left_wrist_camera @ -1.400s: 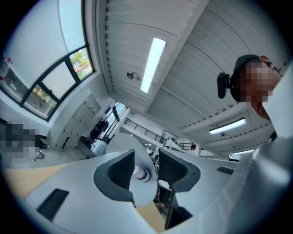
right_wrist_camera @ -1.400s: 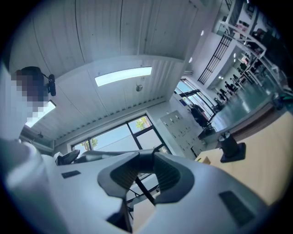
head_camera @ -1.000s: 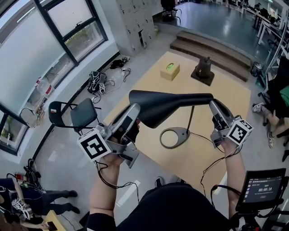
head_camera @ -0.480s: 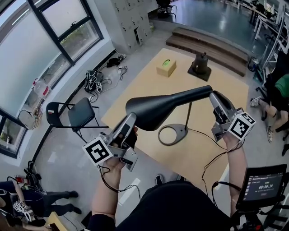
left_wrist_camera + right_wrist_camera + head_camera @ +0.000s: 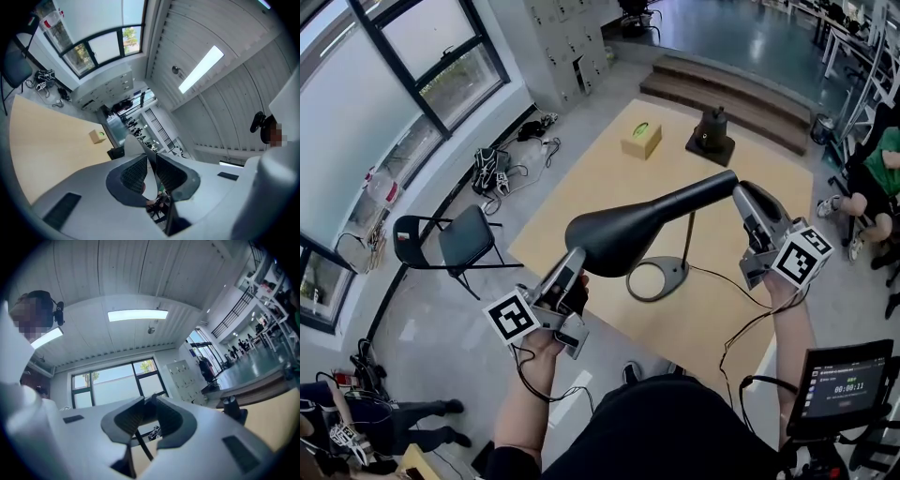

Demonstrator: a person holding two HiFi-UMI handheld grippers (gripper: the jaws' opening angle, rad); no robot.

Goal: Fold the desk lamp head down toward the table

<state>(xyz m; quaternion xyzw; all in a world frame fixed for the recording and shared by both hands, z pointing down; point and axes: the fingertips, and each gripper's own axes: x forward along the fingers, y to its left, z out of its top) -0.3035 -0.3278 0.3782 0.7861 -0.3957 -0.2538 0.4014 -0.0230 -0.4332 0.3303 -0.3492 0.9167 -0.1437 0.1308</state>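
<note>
The black desk lamp's head slopes down to the left above its thin stem and ring base on the beige table. My left gripper grips the head's wide lower rim. In the left gripper view the white inner rim sits pinched between the pads of the left gripper, whose jaws have just been closing. My right gripper holds the head's narrow upper end. The black neck sits between the right gripper pads, which have also just been closing.
A tan box and a dark object stand at the table's far end. A black chair stands on the floor at left, steps lie beyond the table, and a small screen is at lower right.
The lamp head has tipped from level to sloping down at its wide left end. My left gripper has sunk with it; the right one has risen slightly with the narrow end.
</note>
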